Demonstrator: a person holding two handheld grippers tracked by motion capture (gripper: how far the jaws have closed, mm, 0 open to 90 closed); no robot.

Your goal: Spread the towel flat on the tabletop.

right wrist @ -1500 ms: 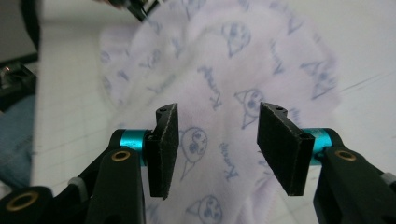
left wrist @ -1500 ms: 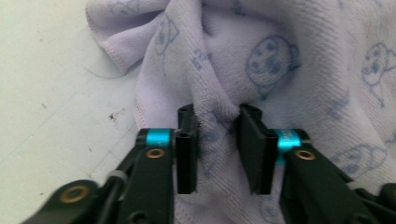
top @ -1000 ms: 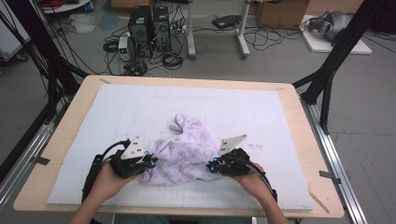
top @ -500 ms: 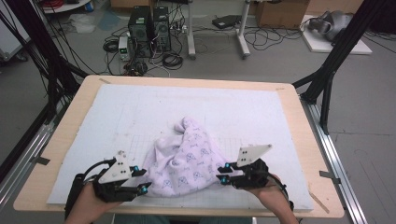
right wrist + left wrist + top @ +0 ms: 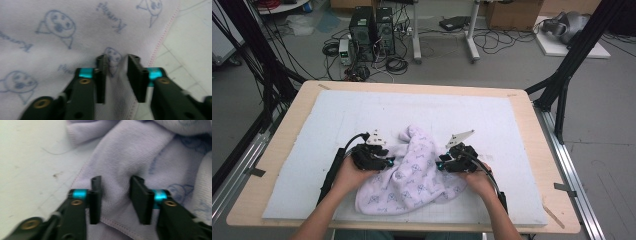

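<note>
Now the lilac towel lies crumpled on the tabletop; left gripper, fingers just closing somewhat, and right gripper straddle its edges, unclamped. Next: pinch, spread.

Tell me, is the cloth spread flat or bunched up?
Bunched up: the cloth lies in a crumpled heap with raised folds on the white mat.

I'm seeing cloth looking soft, matt — fine knit, lilac, with blue print and stitched hem. Mat showing pale, matt, slightly fuzzy with faint grid. Table edge reading as light wood, smooth. Left gripper and right gripper looking matt black plastic — glossy teal bands, brass-coloured rivets.
</note>
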